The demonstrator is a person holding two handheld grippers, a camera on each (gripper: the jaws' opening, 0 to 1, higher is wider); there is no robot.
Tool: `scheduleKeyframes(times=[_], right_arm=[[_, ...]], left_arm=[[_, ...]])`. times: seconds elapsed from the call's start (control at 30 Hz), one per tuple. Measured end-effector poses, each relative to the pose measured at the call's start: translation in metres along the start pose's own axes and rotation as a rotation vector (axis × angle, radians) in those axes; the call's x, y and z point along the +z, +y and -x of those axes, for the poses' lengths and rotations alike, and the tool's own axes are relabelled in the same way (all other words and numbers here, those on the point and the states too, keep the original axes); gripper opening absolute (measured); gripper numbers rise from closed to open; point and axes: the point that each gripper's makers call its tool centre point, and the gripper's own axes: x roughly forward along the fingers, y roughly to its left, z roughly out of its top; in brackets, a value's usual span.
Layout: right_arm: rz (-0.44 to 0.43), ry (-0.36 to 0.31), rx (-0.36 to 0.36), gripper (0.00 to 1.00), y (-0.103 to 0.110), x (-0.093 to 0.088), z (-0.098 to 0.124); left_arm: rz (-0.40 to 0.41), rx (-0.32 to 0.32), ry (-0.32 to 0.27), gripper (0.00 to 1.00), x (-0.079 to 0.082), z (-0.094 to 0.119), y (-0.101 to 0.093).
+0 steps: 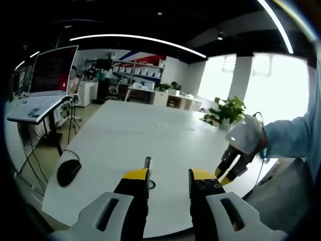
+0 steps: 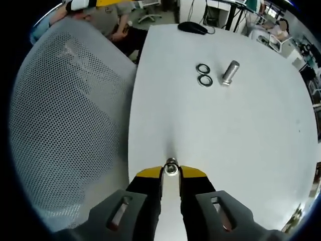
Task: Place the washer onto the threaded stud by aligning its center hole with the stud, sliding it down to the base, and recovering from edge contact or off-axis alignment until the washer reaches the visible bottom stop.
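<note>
Left gripper view: left gripper [image 1: 169, 176] hangs low over the white table [image 1: 130, 135], jaws wide apart with nothing between them. The threaded stud [image 1: 147, 165] stands upright just past the left jaw tip, with what looks like a dark ring flat on the table at its foot. The right gripper [image 1: 231, 168] comes in from the right, held by a gloved hand [image 1: 246, 134]; can't tell its jaw state from here. A black mouse [image 1: 68, 171] sits near the table's left edge, and a laptop [image 1: 47, 75] is on a stand beyond it. Right gripper view: jaws drawn in narrow on a small round metal piece pinched at the tips [image 2: 171, 167], probably the washer, though it is too small to be sure. Further along the table the stud [image 2: 230, 72] stands with two dark rings [image 2: 204, 74] lying flat just beside it, touching each other. A mesh chair back [image 2: 65, 120] is to the left of the table edge. Risks, as I judge them: the pinch is right at the fingertips, so the piece could slip or twist out on the way; it must also arrive level, or its edge will catch the stud top or threads and cock off-axis. The loose rings next to the stud could get knocked.
</note>
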Motion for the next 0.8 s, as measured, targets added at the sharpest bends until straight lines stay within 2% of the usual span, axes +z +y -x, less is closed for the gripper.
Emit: scheduleKeyframes(times=[0.8], right_arm=[[0.0,0.044,0.011,0.14,0.004,-0.009,-0.039]], left_arm=[[0.003,-0.004,0.004,0.29,-0.001,0.0,0.0]])
